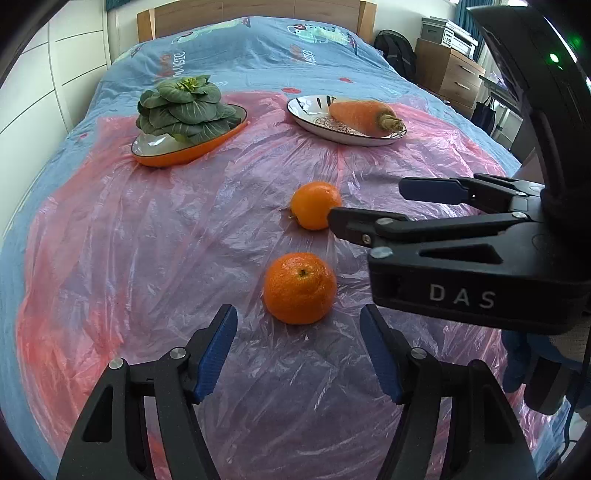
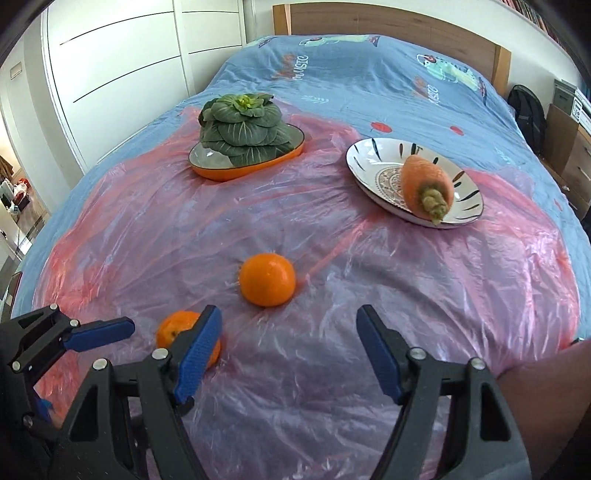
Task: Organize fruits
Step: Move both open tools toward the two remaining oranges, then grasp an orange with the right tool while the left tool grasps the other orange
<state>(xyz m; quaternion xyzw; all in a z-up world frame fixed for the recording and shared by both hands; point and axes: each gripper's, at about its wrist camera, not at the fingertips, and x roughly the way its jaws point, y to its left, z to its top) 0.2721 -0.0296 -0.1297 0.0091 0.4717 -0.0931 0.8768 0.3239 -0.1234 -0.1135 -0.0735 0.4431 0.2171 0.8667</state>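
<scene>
Two oranges lie on a pink plastic sheet [image 1: 166, 229] spread over a blue bedspread [image 1: 258, 55], both loose, neither held. One, the near orange [image 1: 300, 288], sits just ahead of the left gripper [image 1: 298, 354], roughly centred between its tips, stem dimple up. Left gripper jaws stand apart, blue pads [image 1: 216, 354] clear of the fruit, nothing clamped. Second one, the far orange [image 1: 314, 205], rests a bit further back on the sheet, near the first but apart from it.

Right gripper [image 2: 288, 354] also has its jaws apart with nothing between them; the far orange [image 2: 267, 280] lies ahead of its gap and the near orange [image 2: 181, 332] is partly hidden behind its left finger. In the left wrist view the right gripper [image 1: 369, 206] comes in from the right, one black fingertip overlapping the far orange's edge; contact cannot be told.

Further back, an orange oval dish [image 1: 184, 151] holds a head of bok choy [image 1: 184, 109], leaves stacked, at left. At right a white patterned plate [image 1: 314, 110] holds a carrot [image 1: 360, 116] lying on its side, stem end toward the near rim. Dish and plate are well apart.

A wooden headboard [image 1: 258, 14] closes the bed's far end, white wardrobe doors [image 2: 129, 55] at left, a wooden drawer unit [image 1: 450, 70] at right.
</scene>
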